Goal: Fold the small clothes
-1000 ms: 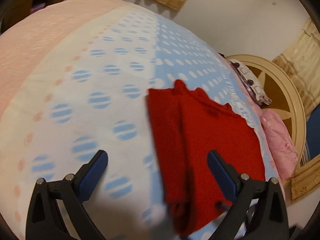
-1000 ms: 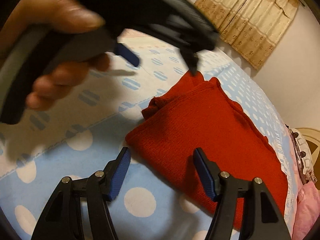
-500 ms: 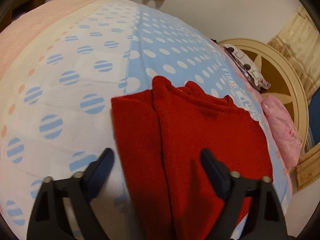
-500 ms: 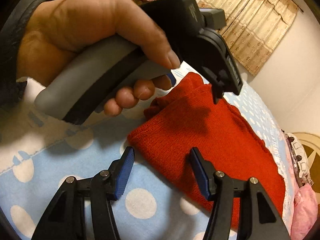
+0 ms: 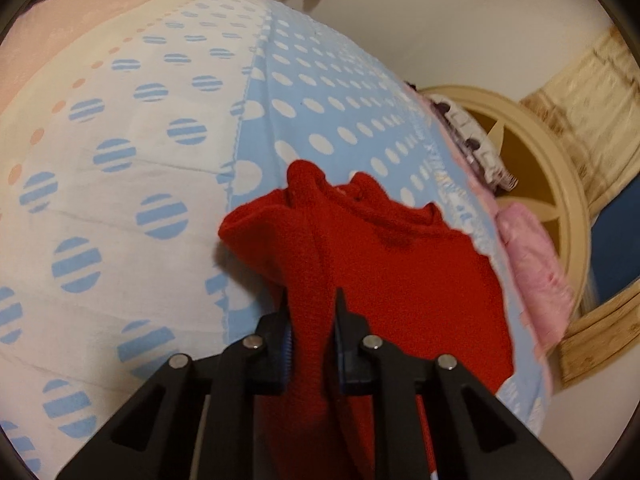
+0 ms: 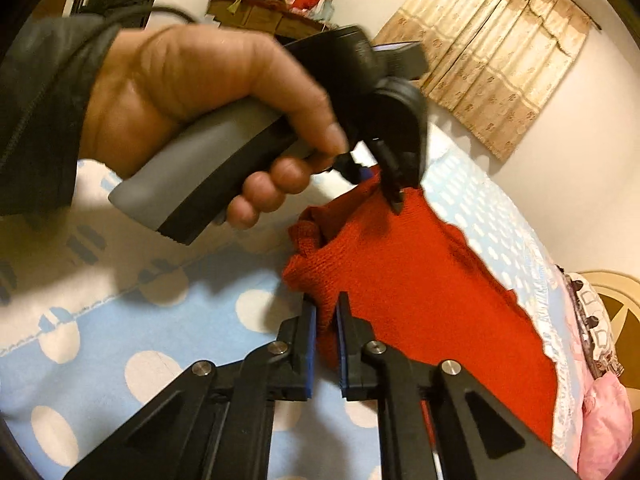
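Observation:
A red knitted garment (image 5: 400,264) lies partly folded on a bed with a dotted blue and white sheet (image 5: 120,152). My left gripper (image 5: 310,312) is shut on a fold of the garment's near edge. My right gripper (image 6: 326,312) is shut on a near corner of the same garment (image 6: 420,280). In the right wrist view the left gripper (image 6: 376,176), held by a hand, pinches the garment's far corner and lifts it slightly.
A round cream bed frame part (image 5: 560,184) and pink bedding (image 5: 532,248) lie at the bed's right edge. Beige curtains (image 6: 492,52) hang on the far wall. A cluttered shelf (image 6: 272,0) stands behind the hand.
Both grippers were open over the garment; each has since closed on an edge of it. The cloth has bunched and risen at the pinched spots.

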### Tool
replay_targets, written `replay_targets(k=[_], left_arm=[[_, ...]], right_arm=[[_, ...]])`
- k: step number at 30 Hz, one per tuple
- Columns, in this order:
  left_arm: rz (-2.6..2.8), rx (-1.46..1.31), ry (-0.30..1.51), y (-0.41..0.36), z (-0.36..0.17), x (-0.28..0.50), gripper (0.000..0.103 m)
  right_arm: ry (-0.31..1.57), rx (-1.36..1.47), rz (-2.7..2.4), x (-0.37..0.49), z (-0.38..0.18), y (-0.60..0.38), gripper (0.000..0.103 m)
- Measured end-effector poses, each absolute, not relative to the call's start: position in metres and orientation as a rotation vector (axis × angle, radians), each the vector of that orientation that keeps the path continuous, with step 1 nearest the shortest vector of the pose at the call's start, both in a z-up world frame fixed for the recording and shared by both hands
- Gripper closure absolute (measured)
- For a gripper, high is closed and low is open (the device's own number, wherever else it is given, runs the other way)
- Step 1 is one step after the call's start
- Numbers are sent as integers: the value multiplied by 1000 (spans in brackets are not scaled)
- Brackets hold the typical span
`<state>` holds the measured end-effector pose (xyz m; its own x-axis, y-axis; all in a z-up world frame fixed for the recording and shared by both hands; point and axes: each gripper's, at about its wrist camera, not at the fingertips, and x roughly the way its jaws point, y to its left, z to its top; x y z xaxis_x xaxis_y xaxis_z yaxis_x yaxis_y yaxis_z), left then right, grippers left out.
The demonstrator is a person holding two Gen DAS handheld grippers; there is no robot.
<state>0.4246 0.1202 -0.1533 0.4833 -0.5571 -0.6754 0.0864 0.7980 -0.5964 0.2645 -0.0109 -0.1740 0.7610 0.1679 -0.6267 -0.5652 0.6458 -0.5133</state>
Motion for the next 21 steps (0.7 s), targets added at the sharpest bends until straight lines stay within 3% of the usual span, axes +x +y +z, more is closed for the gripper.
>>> replay_targets(k=[21], left_arm=[[-524,-659,874,75,-103,441,87]], right_arm=[[486,-555,300,280,-109,-102,97]])
